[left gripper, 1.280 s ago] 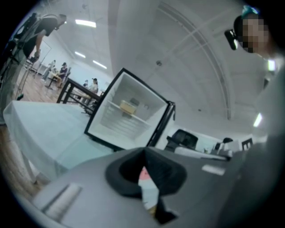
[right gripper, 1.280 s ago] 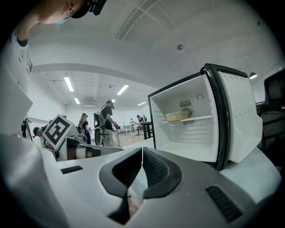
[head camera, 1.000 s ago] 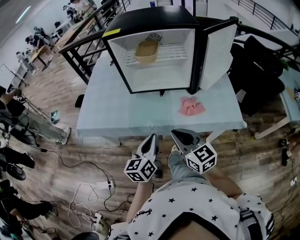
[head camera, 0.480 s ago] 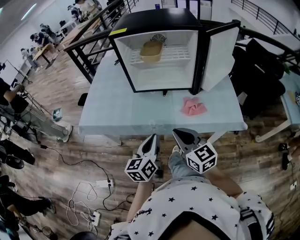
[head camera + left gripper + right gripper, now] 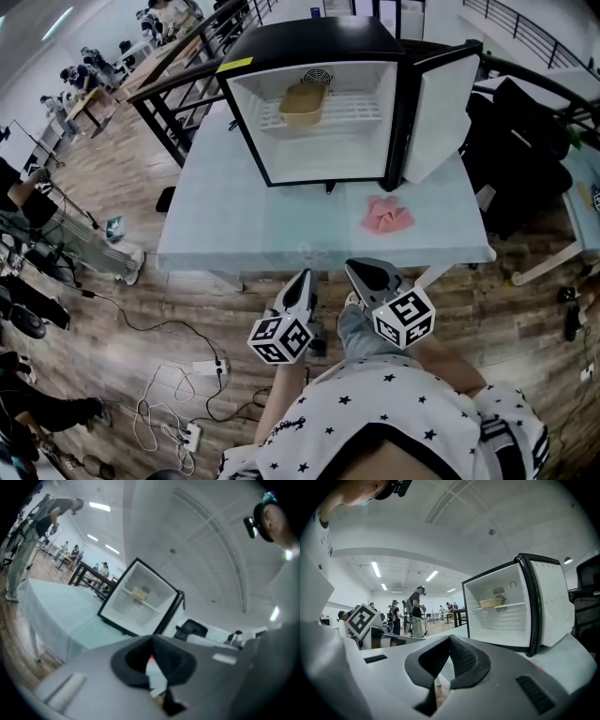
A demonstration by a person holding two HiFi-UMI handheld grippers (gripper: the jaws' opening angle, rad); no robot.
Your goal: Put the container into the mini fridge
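Tan container [image 5: 305, 101] sat on the white wire shelf [image 5: 361, 108] inside the mini fridge [image 5: 309, 42], whose door [image 5: 436, 108] stood open at the right. The fridge rested on a pale table [image 5: 225, 216], with a pink cloth [image 5: 386, 215] lying in front of it. The left gripper [image 5: 307, 275] and right gripper [image 5: 361, 265] hovered side by side at the table's near edge, each with jaws pressed together and nothing between them

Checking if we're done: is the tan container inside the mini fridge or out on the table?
Inside. The tan rectangular container sits on the white wire shelf of the black mini fridge, whose white-lined door stands open.
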